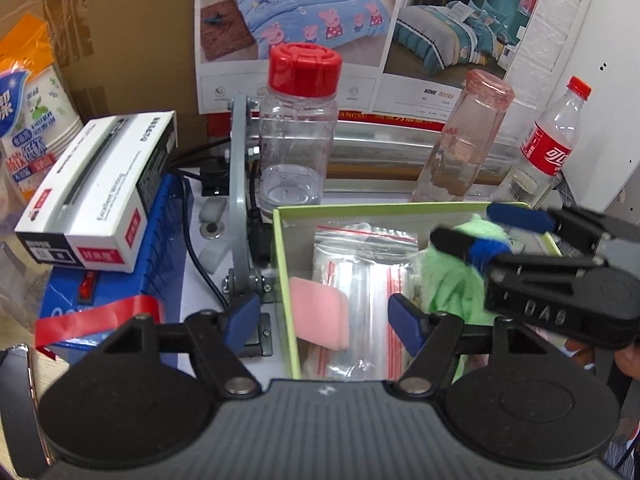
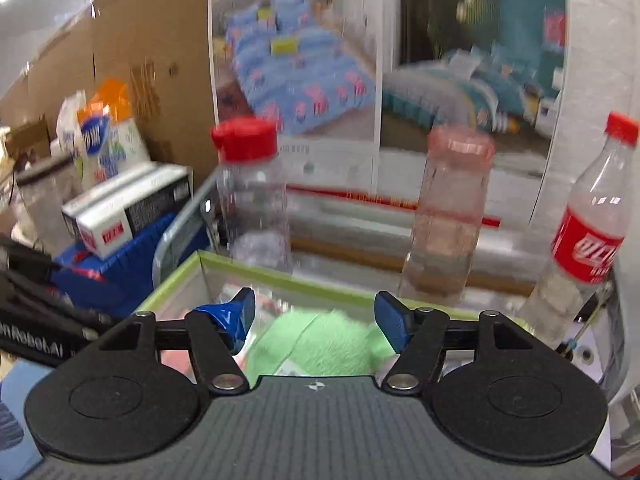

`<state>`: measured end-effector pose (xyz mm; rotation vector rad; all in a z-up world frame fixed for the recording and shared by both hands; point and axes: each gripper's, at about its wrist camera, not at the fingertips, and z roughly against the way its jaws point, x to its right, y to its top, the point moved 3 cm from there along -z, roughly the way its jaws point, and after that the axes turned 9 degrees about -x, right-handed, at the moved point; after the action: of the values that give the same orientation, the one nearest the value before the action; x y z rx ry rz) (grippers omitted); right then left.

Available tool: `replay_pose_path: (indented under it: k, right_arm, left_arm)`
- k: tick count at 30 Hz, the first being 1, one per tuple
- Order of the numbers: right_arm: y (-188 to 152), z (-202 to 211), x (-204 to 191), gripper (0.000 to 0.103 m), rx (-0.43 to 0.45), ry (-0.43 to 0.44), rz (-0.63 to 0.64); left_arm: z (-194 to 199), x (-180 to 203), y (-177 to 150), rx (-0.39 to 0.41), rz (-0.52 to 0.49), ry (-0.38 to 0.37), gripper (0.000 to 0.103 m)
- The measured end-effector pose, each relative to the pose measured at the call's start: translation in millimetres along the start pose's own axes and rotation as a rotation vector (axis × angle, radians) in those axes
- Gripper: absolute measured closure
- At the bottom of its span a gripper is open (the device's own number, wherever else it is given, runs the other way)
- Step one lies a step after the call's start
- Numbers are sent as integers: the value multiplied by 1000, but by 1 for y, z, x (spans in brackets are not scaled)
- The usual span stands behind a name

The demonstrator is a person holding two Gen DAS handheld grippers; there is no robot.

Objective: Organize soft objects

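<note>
Green cloth (image 2: 320, 340) in green-rimmed box (image 1: 286, 280); right gripper (image 2: 314, 320) fingers wide apart above it, left gripper (image 1: 324, 320) fingers spread, both empty.

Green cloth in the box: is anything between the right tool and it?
Nothing visible. In the right wrist view the green cloth lies in the green-rimmed box, directly between and below the open right tool, with no object in front. The zip bags and pink sponge sit to the side.
</note>
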<state>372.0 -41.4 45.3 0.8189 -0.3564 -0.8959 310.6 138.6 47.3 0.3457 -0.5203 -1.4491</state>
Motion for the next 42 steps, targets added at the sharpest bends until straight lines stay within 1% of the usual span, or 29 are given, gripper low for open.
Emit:
replay_pose_path:
  k: [1, 2, 4, 8, 11, 14, 17, 21, 23, 25, 28, 30, 32, 35, 39, 42]
  right_arm:
    - [2, 6, 1, 49, 26, -6, -6]
    - [3, 9, 1, 48, 34, -4, -8]
    - [4, 16, 3, 47, 28, 2, -12]
    - [-7, 37, 6, 45, 26, -22, -23]
    - [-23, 66, 6, 44, 47, -40, -50]
    - [-43, 100, 1, 44, 88, -78, -70]
    - [-67, 131, -6, 44, 111, -121, -99]
    - [-99, 161, -18, 44, 135, -170, -125]
    - [-115, 172, -22, 44, 145, -189, -172]
    - [-130, 179, -24, 44, 143, -218, -251]
    - [-148, 182, -29, 44, 111, -292, -360]
    - [-158, 185, -32, 44, 102, -306, -399]
    - [-168, 188, -38, 44, 141, -295, -422]
    - [-182, 190, -46, 44, 157, -300, -446]
    - [-192, 196, -59, 44, 165, -337, -428]
    - [-201, 200, -65, 44, 168, -349, -403]
  left_arm:
    - [3, 0, -2, 7, -7, 7, 32]
    - [7, -1, -4, 13, -13, 15, 32]
    - [13, -1, -7, 23, -13, 26, 32]
    - [28, 2, -18, 36, -14, 11, 32]
    - [44, 8, -34, 58, -22, 5, 31]
    - [65, 16, -54, 92, -22, 7, 31]
    - [83, 23, -76, 124, -12, -1, 29]
    - [99, 33, -107, 152, 4, -17, 27]
    - [105, 37, -122, 175, 14, -19, 27]
    - [108, 39, -137, 197, 28, -28, 26]
    - [106, 41, -157, 181, 48, -61, 26]
    - [105, 43, -169, 182, 57, -32, 26]
    - [107, 45, -181, 204, 52, 13, 26]
    - [110, 48, -197, 242, 67, 42, 26]
    - [110, 53, -214, 271, 68, 110, 25]
    - [105, 57, -225, 263, 55, 147, 25]
